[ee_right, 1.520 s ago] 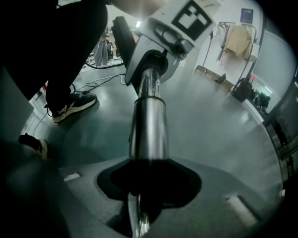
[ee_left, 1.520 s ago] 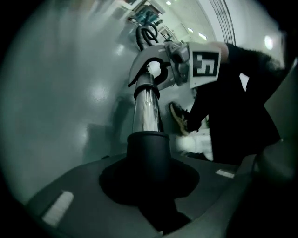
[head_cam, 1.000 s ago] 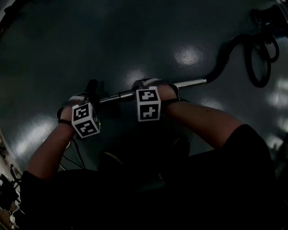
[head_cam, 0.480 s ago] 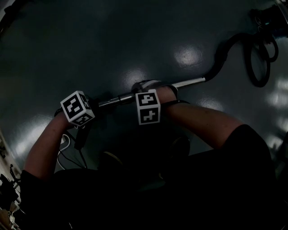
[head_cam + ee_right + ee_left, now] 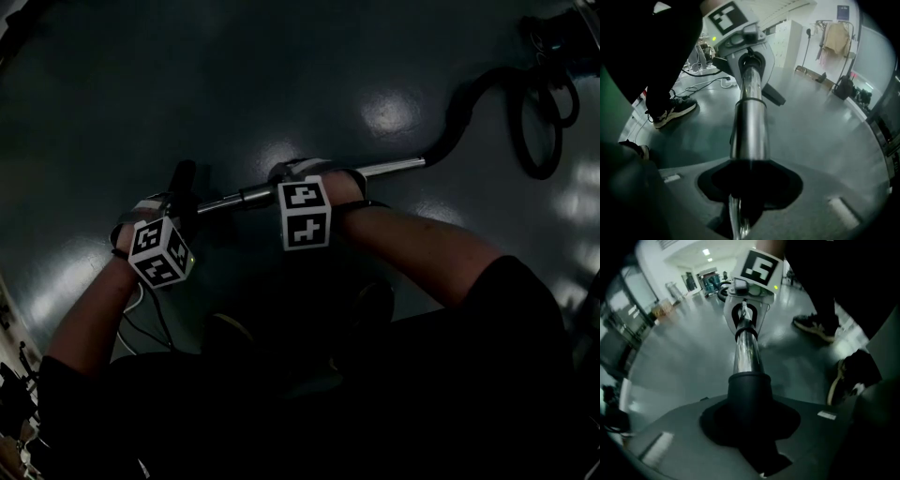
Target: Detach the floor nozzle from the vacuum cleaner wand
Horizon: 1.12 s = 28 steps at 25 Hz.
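Note:
A chrome vacuum wand (image 5: pixel 394 170) lies across the dark floor, from the black hose at the right to the black floor nozzle (image 5: pixel 182 183) at the left. My left gripper (image 5: pixel 187 208) is shut on the nozzle's black neck (image 5: pixel 750 390), where the chrome tube enters it. My right gripper (image 5: pixel 302 180) is shut on the chrome wand (image 5: pixel 750 122) further along. In the right gripper view the left gripper (image 5: pixel 745 61) sits at the tube's far end, with part of the black nozzle (image 5: pixel 774 97) beside it. In the left gripper view the right gripper (image 5: pixel 746 310) clasps the tube.
A black hose (image 5: pixel 478 98) curves off the wand's right end into a coil (image 5: pixel 541 122) at the far right. The person's shoes (image 5: pixel 816 327) stand close to the wand. Cables (image 5: pixel 705 70) lie on the floor behind, and a clothes rack (image 5: pixel 834 37) stands far off.
My left gripper tipped up and away half a second ago, with the nozzle swung under it, and has come back down to near where it was. The right gripper has hardly moved.

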Tool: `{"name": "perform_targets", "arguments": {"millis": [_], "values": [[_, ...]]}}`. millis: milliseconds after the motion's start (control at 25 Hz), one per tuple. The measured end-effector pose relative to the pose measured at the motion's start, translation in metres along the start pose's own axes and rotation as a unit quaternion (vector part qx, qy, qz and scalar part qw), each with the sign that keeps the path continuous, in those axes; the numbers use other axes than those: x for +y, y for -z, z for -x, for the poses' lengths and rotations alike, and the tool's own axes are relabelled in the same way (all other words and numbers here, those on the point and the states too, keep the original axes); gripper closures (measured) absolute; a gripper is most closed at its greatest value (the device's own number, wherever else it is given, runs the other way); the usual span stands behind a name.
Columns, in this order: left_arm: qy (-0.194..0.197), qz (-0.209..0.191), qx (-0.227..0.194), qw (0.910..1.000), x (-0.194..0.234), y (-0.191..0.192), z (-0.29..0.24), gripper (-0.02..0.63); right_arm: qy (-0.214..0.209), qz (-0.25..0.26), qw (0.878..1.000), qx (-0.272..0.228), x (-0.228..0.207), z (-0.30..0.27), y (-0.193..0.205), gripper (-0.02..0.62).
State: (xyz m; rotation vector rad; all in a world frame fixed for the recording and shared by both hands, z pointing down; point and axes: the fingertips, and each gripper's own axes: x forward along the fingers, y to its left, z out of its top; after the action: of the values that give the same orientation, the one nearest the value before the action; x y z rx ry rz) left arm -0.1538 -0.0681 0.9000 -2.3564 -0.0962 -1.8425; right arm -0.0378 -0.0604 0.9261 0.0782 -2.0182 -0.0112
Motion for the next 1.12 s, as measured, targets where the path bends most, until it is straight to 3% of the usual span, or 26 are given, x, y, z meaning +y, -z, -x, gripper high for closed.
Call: {"name": "perform_targets", "arguments": {"millis": [120,200,280,480,520,560,600,640,680,720,760,800,920,1000,1120], "values": [[0.113,0.08,-0.026,0.99,-0.022,-0.005,-0.002,0.499,-0.012,0.004,1.0,-0.002,0.009,-0.002,0.002,0.465],[0.186,0.144,-0.034,0.9712,-0.033,-0.008,0.003,0.499,-0.008,0.01,1.0,-0.001,0.012,-0.003,0.001,0.465],[0.252,0.2,-0.04,0.946,-0.043,-0.015,0.012,0.499,-0.004,0.016,1.0,0.001,0.012,-0.002,0.0,0.464],[0.346,0.286,-0.033,0.893,-0.059,-0.016,0.023,0.499,-0.004,0.028,1.0,0.0,0.016,-0.004,-0.006,0.465],[0.345,0.29,-0.021,0.8925,-0.059,-0.014,0.024,0.499,-0.002,0.029,1.0,0.0,0.015,-0.004,-0.007,0.465],[0.324,0.275,-0.003,0.9055,-0.056,-0.01,0.025,0.5,0.001,0.029,1.0,0.001,0.014,-0.004,-0.009,0.463],[0.283,0.237,0.021,0.9292,-0.049,-0.003,0.024,0.5,0.004,0.026,1.0,0.001,0.011,-0.004,-0.009,0.463],[0.231,0.182,0.046,0.9548,-0.04,0.007,0.023,0.499,0.007,0.02,1.0,0.002,0.007,-0.003,-0.007,0.465],[0.178,0.121,0.067,0.9742,-0.031,0.018,0.022,0.499,0.008,0.013,1.0,0.003,0.003,-0.003,-0.004,0.465],[0.136,0.071,0.073,0.9855,-0.024,0.026,0.02,0.499,0.009,0.005,1.0,0.004,-0.001,-0.002,0.001,0.465],[0.105,0.044,0.062,0.9916,-0.017,0.029,0.019,0.499,0.009,-0.001,1.0,0.005,-0.004,-0.001,0.005,0.465],[0.083,0.042,0.037,0.995,-0.012,0.027,0.017,0.499,0.009,-0.006,1.0,0.005,-0.007,0.0,0.009,0.465],[0.031,0.079,-0.013,0.9963,0.003,0.025,0.0,0.499,0.009,-0.012,1.0,0.014,-0.012,-0.001,0.018,0.465],[0.007,0.072,0.022,0.9971,0.003,0.04,-0.024,0.499,0.005,-0.011,1.0,0.026,-0.009,-0.007,0.022,0.463],[0.004,0.034,0.102,0.9942,-0.011,0.075,-0.051,0.499,-0.005,-0.005,0.999,0.04,0.002,-0.018,0.016,0.463]]}}
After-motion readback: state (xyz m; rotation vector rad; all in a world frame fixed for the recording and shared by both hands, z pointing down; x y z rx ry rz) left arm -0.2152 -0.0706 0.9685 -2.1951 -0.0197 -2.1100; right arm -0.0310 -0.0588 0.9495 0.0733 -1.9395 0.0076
